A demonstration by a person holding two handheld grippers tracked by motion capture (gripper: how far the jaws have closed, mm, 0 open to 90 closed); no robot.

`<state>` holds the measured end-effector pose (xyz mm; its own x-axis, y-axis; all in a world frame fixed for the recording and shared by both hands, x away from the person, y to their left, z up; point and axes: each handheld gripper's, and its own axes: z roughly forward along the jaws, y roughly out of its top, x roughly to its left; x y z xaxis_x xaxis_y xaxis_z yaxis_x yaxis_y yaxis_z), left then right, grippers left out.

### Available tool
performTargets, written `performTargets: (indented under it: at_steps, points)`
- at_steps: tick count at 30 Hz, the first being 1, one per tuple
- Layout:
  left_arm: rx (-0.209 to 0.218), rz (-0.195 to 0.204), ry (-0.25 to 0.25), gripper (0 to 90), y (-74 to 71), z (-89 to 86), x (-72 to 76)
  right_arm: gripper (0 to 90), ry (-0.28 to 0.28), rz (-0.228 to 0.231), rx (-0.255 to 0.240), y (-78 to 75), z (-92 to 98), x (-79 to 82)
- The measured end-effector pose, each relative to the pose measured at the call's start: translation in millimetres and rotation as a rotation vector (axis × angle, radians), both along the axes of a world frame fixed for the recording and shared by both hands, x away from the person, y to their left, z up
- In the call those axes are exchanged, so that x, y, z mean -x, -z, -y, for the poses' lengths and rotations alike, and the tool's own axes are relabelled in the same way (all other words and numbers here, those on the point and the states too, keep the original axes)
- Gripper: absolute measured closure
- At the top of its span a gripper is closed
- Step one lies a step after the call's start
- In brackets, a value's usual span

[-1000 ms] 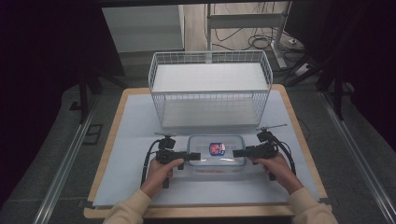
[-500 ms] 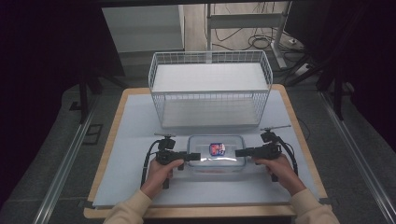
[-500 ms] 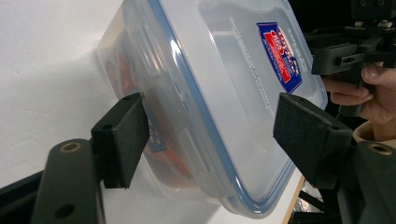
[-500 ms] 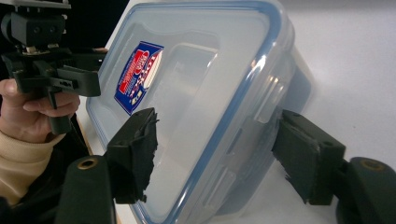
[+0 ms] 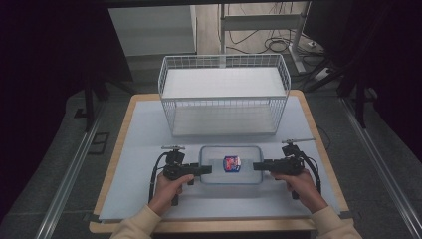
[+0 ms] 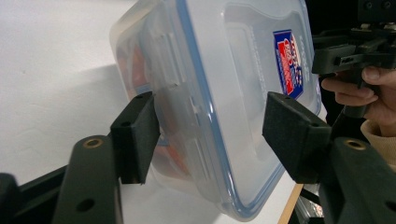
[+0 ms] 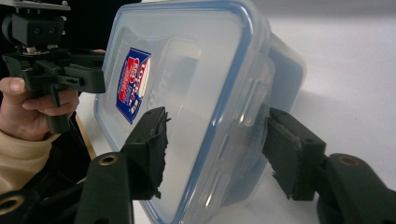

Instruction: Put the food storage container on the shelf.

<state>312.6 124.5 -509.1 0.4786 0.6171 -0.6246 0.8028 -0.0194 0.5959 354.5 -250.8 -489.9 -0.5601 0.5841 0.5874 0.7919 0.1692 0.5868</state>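
A clear plastic container (image 5: 219,177) with a blue-rimmed lid and a red-and-blue label lies flat on the white mat, near the front. My left gripper (image 5: 207,170) is at its left end. In the left gripper view its jaws have just been closing, and the pads (image 6: 140,133) press on the container (image 6: 224,70), one on the lid, one at the base. My right gripper (image 5: 256,166) is at the right end. Its jaws have just been closing too. They straddle the container (image 7: 187,60), and a thin gap seems to remain at the pads (image 7: 285,156).
A white wire basket (image 5: 224,60) with a shelf stands behind the container at the back of the mat (image 5: 139,129). The wooden table edge (image 5: 318,129) frames the mat. Dark floor, rails and cables surround the table.
Both grippers' jaws have narrowed around the container's ends. The right hand has edged slightly inward. The container has not moved.
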Motion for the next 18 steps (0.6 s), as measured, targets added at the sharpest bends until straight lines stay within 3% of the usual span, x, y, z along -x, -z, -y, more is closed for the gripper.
performTargets:
  at_steps: [9,18]
  points:
    - [0.004,0.022,-0.001,41.5,-0.4,-1.0,5.5,46.1,-0.001,0.038,0.018,-3.8,0.2,9.7]
    - [0.011,0.032,0.007,42.9,0.2,-2.8,7.0,47.1,0.01,0.043,0.004,-3.2,1.0,12.4]
